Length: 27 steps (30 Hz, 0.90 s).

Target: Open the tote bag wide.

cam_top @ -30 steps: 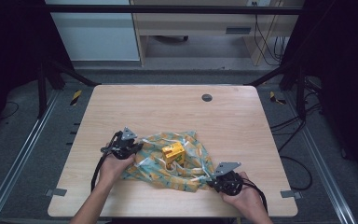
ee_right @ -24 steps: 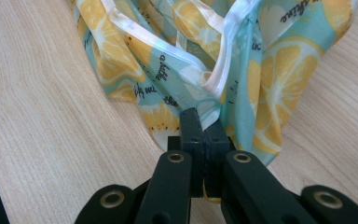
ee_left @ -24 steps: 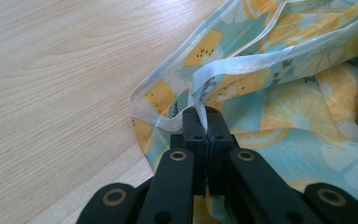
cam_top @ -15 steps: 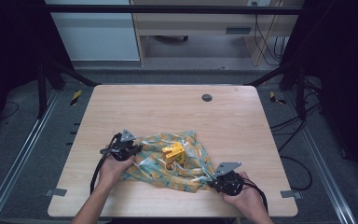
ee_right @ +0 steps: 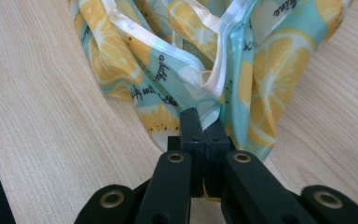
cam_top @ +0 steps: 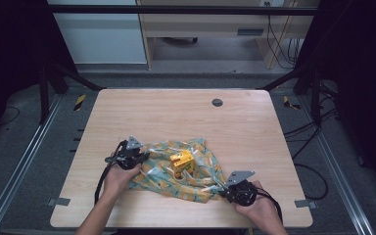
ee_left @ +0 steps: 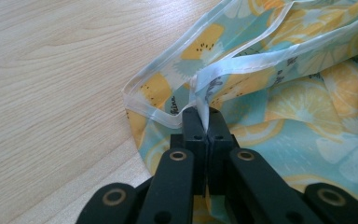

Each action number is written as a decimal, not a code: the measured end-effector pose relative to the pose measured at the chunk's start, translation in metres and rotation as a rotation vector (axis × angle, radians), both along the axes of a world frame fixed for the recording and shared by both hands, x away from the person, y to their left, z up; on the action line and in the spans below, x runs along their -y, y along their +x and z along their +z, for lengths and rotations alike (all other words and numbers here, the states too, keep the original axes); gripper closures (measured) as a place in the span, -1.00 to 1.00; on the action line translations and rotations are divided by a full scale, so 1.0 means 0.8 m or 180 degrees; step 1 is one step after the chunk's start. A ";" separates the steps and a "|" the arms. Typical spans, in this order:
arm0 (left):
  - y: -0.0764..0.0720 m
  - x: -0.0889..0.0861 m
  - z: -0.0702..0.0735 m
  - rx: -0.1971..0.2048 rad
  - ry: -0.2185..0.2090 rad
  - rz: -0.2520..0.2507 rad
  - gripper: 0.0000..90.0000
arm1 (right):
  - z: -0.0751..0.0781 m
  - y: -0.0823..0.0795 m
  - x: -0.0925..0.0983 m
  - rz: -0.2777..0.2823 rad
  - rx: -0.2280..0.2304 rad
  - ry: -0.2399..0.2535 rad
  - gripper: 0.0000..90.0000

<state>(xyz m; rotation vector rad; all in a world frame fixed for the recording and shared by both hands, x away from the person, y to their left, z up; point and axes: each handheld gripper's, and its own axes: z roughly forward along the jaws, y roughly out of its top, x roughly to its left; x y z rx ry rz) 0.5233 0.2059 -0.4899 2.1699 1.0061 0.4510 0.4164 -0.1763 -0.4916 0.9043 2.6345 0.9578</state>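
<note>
A thin teal bag with a yellow lemon print (cam_top: 196, 174) lies crumpled on the near half of the wooden table (cam_top: 176, 117). A small yellow box (cam_top: 181, 160) rests on top of its middle. My left gripper (cam_top: 139, 157) is shut on the white-trimmed edge of the bag (ee_left: 205, 88) at its left end. My right gripper (cam_top: 223, 191) is shut on the bag's edge (ee_right: 214, 93) at its right front corner. In both gripper views the jaws stand pressed together with the fabric pinched between the tips.
A round dark grommet (cam_top: 217, 102) sits in the table near its far edge. The far half of the table is bare wood. Black frame bars and cables stand around the table; a desk stands beyond it.
</note>
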 end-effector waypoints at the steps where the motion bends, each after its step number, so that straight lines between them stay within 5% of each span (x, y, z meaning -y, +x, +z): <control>1: 0.000 0.000 0.000 0.0002 -0.0001 -0.0002 0.99 | 0.000 0.000 0.001 -0.0002 0.0010 -0.0003 1.00; 18: -0.004 -0.001 -0.002 0.0016 -0.0049 0.0021 0.97 | -0.001 -0.001 0.004 -0.0009 0.0046 0.0014 0.98; 27: -0.011 0.000 0.003 0.0111 -0.0039 -0.0026 0.86 | 0.002 -0.001 0.004 -0.0008 0.0163 0.0081 0.81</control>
